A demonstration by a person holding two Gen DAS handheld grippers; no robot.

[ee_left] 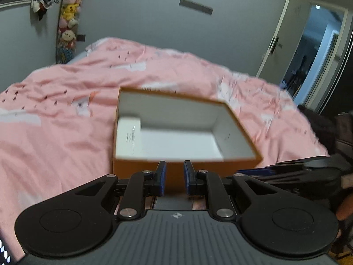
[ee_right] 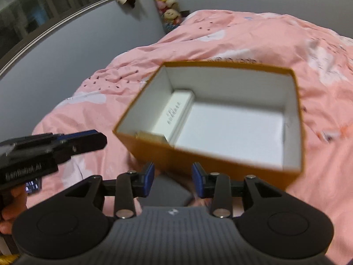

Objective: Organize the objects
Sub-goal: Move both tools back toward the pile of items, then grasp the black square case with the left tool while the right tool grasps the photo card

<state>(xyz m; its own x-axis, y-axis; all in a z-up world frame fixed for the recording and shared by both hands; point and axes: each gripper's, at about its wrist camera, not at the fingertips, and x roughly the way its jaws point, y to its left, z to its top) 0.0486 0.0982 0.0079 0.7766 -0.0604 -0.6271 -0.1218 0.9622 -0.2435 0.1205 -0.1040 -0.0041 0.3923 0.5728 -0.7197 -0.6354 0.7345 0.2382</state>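
The orange box (ee_right: pixel 211 154) sits open on the pink bed (ee_left: pixel 55 110), one white packet (ee_right: pixel 176 110) inside by its wall. Both grippers hover near it, holding nothing: left gripper (ee_left: pixel 174 177) narrow, right gripper (ee_right: pixel 173 180) wider. Most tidying seems left

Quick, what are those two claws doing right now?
Left claw: shut, holding nothing.
Right claw: open, holding nothing.

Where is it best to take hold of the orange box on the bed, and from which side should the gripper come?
Probably the near wall of the orange box, taken from above. The box lies open on the pink bedcover, its thin upright wall suits two fingers, one inside and one outside. The middle and right of the wall look clear; the small white box fills the left inside.
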